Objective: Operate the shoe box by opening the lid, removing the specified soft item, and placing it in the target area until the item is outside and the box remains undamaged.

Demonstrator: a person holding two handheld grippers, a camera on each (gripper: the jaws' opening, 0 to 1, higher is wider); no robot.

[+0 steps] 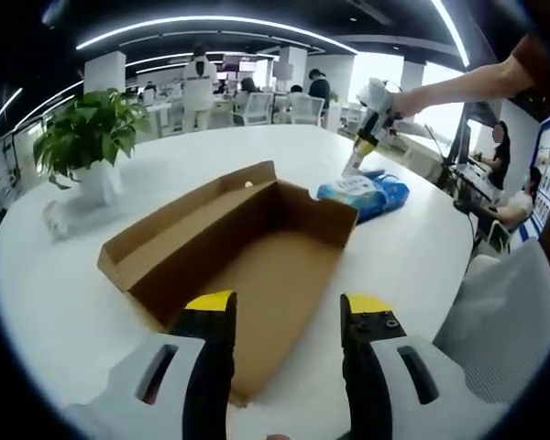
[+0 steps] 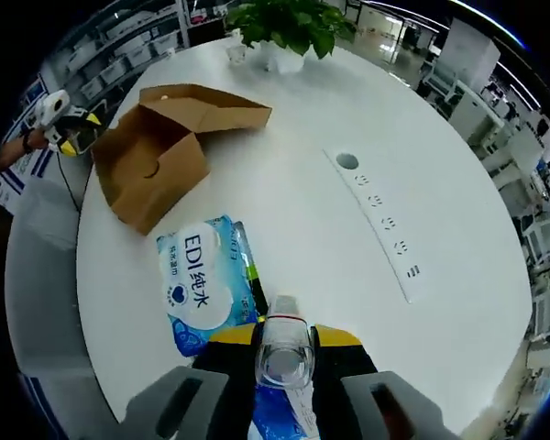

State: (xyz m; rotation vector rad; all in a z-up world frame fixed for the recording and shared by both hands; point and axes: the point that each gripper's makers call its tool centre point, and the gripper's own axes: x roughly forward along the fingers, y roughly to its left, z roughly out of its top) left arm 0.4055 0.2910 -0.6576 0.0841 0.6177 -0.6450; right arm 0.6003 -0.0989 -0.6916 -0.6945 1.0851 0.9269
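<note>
- Shoe box (image 1: 247,266) lies open on the white bench (image 1: 64,312), nothing visible inside.
- Left tongs (image 1: 287,316) spread at its near edge.
- Right tongs (image 2: 284,344) pinch a clear bottle (image 2: 284,353) beside the blue wipes pack (image 2: 204,280).

An open-plan office. Behind the potted plant (image 1: 87,137) stand desks with white chairs (image 1: 257,107). Ceiling light strips (image 1: 211,23) run overhead.
</note>
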